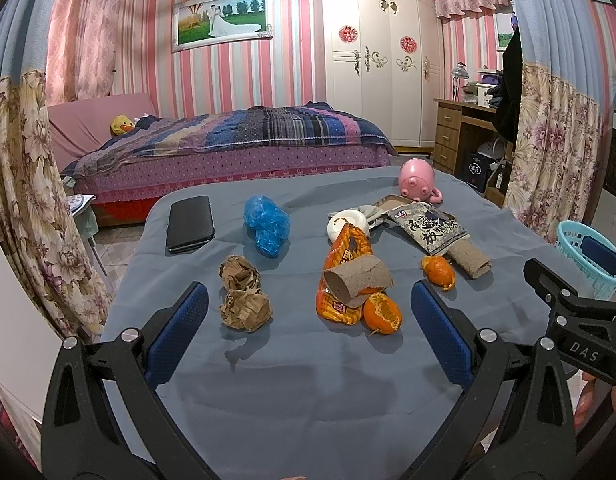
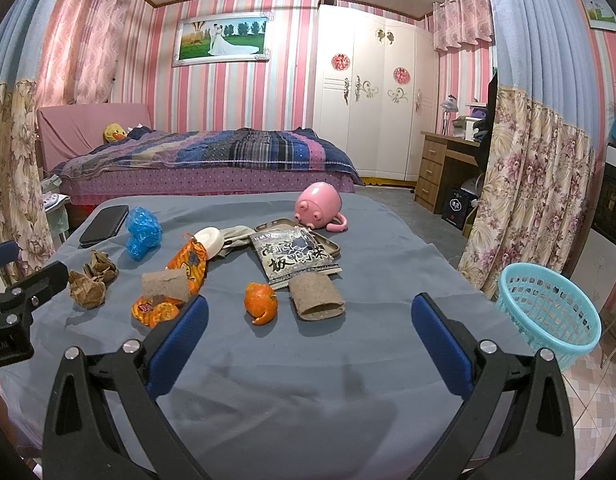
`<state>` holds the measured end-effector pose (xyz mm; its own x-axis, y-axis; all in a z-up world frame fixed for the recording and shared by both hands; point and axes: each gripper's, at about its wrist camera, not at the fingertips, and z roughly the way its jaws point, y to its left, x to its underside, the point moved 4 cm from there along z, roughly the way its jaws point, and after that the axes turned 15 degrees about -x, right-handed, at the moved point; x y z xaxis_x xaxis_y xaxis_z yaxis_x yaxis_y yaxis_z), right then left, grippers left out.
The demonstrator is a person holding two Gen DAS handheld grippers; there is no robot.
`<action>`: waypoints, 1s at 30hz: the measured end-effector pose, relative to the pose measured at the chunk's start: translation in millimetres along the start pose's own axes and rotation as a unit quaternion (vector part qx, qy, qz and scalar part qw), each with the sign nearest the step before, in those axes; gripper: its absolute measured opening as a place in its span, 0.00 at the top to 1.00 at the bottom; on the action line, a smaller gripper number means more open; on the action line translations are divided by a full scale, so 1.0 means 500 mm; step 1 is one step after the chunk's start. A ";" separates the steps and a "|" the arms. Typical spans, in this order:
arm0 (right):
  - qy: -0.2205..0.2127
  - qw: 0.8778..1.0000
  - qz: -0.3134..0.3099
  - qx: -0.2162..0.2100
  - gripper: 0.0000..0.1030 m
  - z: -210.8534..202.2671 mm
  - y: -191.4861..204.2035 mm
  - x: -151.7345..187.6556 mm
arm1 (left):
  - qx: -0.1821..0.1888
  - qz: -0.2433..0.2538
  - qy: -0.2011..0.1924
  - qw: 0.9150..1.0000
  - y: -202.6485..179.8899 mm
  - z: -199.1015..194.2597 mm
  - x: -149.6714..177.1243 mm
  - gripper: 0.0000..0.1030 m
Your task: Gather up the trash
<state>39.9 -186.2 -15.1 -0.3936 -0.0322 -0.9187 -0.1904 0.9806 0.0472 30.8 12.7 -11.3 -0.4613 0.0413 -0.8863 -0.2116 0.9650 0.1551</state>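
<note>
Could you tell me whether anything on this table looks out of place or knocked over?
Yes. The pink toy at the far side lies tipped on its side. A black phone at the far left and a phone case, partly under the snack packet, sit among the trash but do not look like trash.

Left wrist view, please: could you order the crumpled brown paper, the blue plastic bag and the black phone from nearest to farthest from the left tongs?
1. Crumpled brown paper: nearest, just ahead of the left tongs, toward their left finger.
2. Blue plastic bag: mid-table, behind the paper.
3. Black phone: far left; about level with the bag in depth but further aside.
</note>
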 end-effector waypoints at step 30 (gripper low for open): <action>0.007 1.000 0.010 -0.002 0.04 0.037 -0.028 0.002 | -0.014 -0.007 -0.003 1.000 0.006 0.018 -0.004 0.05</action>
<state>58.5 -196.4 -24.1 -0.4097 -0.0161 -0.9121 -0.1859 0.9803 0.0662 38.8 17.7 -13.0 -0.4537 0.0300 -0.8906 -0.2417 0.9578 0.1554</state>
